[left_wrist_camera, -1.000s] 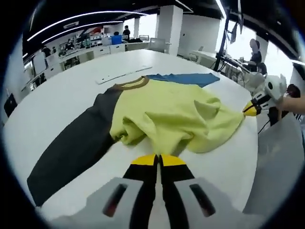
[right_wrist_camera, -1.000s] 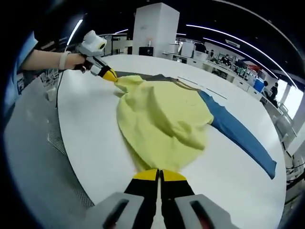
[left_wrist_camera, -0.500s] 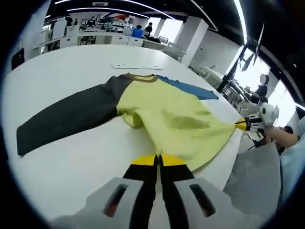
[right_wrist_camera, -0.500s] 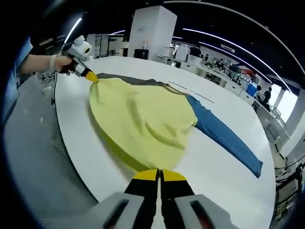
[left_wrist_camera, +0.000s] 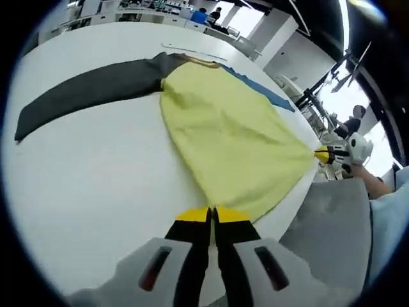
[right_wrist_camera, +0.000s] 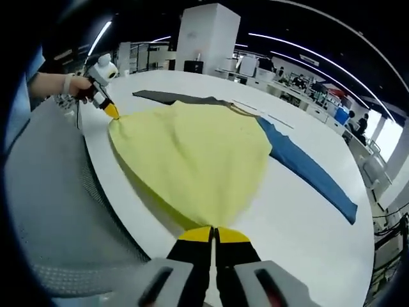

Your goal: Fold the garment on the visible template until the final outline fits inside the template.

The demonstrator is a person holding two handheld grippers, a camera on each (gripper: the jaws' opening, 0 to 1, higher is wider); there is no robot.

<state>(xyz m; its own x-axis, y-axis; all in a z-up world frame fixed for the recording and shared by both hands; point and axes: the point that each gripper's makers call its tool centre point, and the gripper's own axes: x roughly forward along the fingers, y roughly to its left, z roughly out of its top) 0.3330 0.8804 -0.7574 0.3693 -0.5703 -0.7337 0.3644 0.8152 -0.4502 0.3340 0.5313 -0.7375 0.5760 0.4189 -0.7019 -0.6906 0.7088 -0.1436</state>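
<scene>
A long-sleeved shirt lies on the white table [left_wrist_camera: 89, 173], its yellow body [left_wrist_camera: 230, 128] spread flat. One sleeve is dark grey [left_wrist_camera: 83, 89], the other blue [left_wrist_camera: 262, 89], and the collar [left_wrist_camera: 195, 61] is brown. My left gripper [left_wrist_camera: 213, 215] is shut on the hem's near corner. My right gripper [left_wrist_camera: 324, 154], held by a hand, pinches the hem's other corner at the table's edge. In the right gripper view the yellow body [right_wrist_camera: 198, 153] stretches from my right gripper [right_wrist_camera: 214, 235] to the left gripper [right_wrist_camera: 112, 111]. The blue sleeve [right_wrist_camera: 313, 176] runs right and the grey sleeve [right_wrist_camera: 169, 97] lies far left.
A thin white strip [left_wrist_camera: 192, 51] lies on the table beyond the collar, and shows as a strip [right_wrist_camera: 275, 119] past the shirt. Grey floor [right_wrist_camera: 45, 211] lies below the round table's edge [right_wrist_camera: 96, 166]. Desks, pillars and people stand far behind.
Both grippers have drawn the hem back to the table's edge. The bunched yellow body has pulled flat and taut, and the folds are gone. Both cameras have shifted with the hands.
</scene>
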